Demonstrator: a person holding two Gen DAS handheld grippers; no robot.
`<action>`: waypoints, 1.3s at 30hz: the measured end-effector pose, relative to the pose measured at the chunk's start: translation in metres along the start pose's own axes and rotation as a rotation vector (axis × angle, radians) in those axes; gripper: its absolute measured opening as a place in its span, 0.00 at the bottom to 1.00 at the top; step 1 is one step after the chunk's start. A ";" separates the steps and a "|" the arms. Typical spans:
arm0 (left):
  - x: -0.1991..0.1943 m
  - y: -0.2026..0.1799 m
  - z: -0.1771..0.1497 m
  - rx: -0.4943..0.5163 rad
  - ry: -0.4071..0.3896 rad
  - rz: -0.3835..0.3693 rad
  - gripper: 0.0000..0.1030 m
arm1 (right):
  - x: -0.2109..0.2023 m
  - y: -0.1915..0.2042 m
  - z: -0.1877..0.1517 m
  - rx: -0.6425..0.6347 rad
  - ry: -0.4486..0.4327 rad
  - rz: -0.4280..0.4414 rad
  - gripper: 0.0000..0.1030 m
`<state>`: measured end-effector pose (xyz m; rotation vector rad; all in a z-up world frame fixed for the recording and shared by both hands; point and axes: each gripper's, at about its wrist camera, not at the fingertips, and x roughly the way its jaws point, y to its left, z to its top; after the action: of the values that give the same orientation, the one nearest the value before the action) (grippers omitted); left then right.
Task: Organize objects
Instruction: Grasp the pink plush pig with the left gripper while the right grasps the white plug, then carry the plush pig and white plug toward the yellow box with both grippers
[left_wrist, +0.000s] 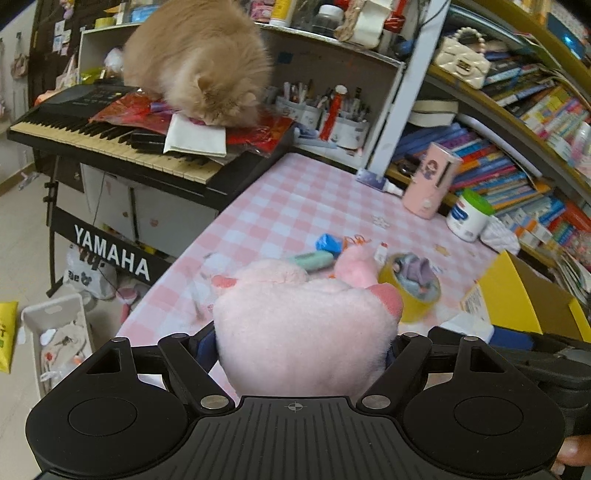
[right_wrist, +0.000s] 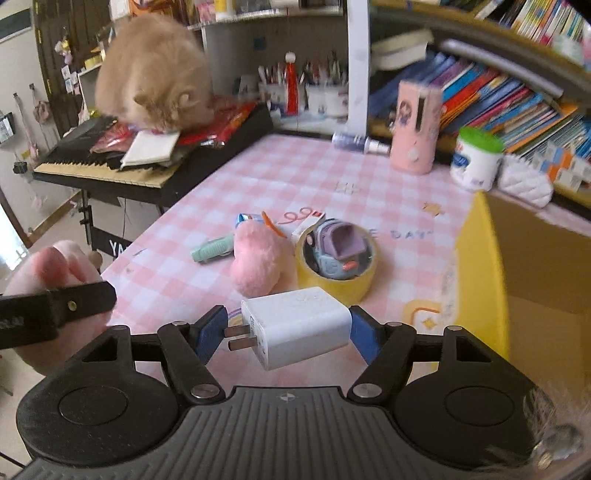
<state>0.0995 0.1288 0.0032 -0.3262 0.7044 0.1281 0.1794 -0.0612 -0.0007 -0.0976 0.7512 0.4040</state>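
A pink plush toy (left_wrist: 303, 332) is clamped in the left gripper (left_wrist: 301, 347) — held above the table's (left_wrist: 295, 192) near edge.

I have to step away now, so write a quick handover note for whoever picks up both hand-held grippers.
Left hand-held gripper: shut on the pink plush toy, lifted over the table's near edge.
Right hand-held gripper: the white charger sits between its pads, prongs pointing left, beside the yellow box.
Still on the checked table: small pink plush, green marker, yellow tape roll with a toy car inside it.
Done: two items picked up.
Left: place both, probably into the box, then clear the rest.
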 end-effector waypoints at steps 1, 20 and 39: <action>-0.004 0.000 -0.003 0.004 0.000 -0.005 0.77 | -0.006 0.001 -0.003 0.003 -0.005 -0.009 0.67; -0.071 -0.004 -0.060 0.116 0.021 -0.132 0.77 | -0.098 0.022 -0.089 0.130 -0.015 -0.108 0.67; -0.084 -0.048 -0.085 0.246 0.063 -0.277 0.77 | -0.158 -0.005 -0.147 0.293 -0.023 -0.261 0.67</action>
<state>-0.0054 0.0548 0.0090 -0.1894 0.7222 -0.2317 -0.0173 -0.1506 -0.0005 0.0841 0.7568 0.0442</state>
